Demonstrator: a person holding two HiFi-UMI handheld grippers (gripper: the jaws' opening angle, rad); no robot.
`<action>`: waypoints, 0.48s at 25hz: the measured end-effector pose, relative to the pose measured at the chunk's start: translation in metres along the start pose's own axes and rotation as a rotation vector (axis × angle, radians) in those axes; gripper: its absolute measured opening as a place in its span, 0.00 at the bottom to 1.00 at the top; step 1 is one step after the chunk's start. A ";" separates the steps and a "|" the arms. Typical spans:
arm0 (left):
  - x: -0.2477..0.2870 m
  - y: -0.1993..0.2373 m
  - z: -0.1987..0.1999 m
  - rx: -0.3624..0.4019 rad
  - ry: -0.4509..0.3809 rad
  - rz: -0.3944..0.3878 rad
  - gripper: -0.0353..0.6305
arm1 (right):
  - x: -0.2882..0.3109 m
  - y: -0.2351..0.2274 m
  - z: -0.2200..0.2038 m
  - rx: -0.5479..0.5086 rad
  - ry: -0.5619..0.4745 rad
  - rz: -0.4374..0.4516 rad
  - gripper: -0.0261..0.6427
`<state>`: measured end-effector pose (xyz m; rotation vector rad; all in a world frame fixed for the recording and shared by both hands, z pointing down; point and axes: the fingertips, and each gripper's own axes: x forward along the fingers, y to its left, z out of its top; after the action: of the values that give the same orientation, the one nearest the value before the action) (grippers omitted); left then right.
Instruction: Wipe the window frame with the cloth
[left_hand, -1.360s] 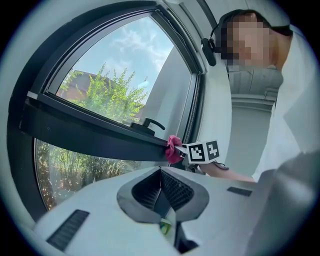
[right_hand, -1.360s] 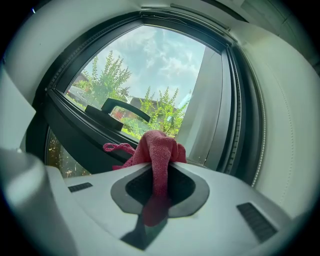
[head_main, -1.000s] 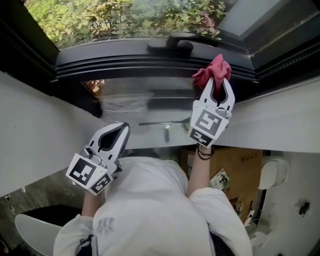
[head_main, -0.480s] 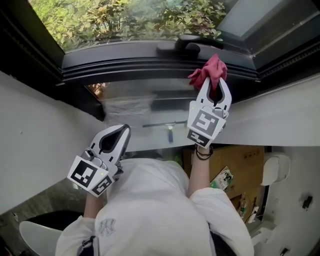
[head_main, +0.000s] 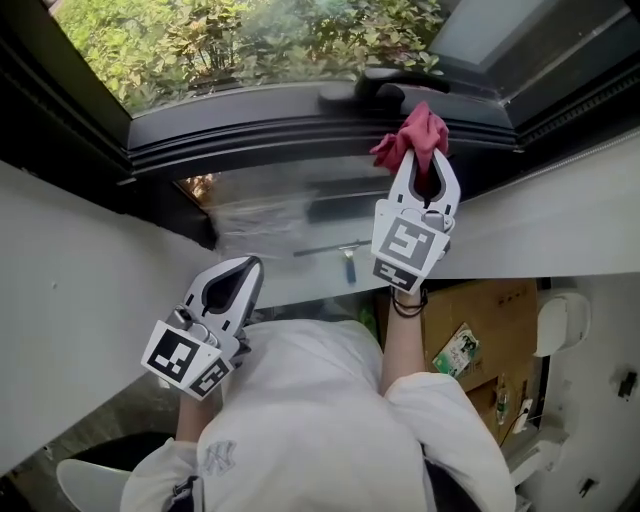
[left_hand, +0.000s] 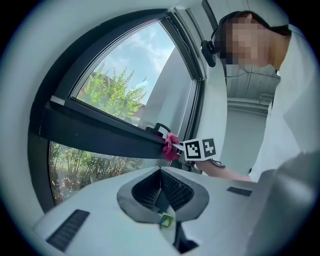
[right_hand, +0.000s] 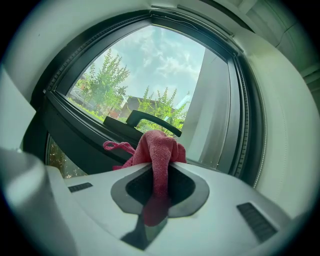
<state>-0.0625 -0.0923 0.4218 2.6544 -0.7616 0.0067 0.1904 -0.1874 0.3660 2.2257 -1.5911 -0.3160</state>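
Daylight comes through a large window (head_main: 250, 40) set in a dark window frame (head_main: 260, 135). In the head view green shrubs (head_main: 150, 50) fill the upper glass. The right gripper view shows blue sky with thin cloud (right_hand: 160, 55) above the trees. A dark lever handle (head_main: 370, 80) sits on the crossbar, and below it a second pane (head_main: 270, 200) shows pale reflections. White wall (head_main: 70, 270) runs to either side of the window. At the lower right, a brown cardboard box (head_main: 490, 320) stands beside a rounded white fitting (head_main: 555, 325).
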 end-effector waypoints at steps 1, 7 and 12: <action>0.000 0.001 0.000 -0.001 0.002 -0.002 0.07 | -0.001 0.002 0.001 -0.001 -0.001 0.001 0.11; -0.003 0.003 -0.002 -0.013 0.003 -0.019 0.07 | -0.003 0.015 0.007 -0.012 -0.003 0.010 0.11; -0.004 0.005 -0.002 -0.020 0.003 -0.024 0.07 | -0.006 0.024 0.011 -0.012 -0.004 0.025 0.11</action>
<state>-0.0680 -0.0934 0.4249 2.6434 -0.7255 -0.0030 0.1637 -0.1905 0.3666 2.1953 -1.6138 -0.3224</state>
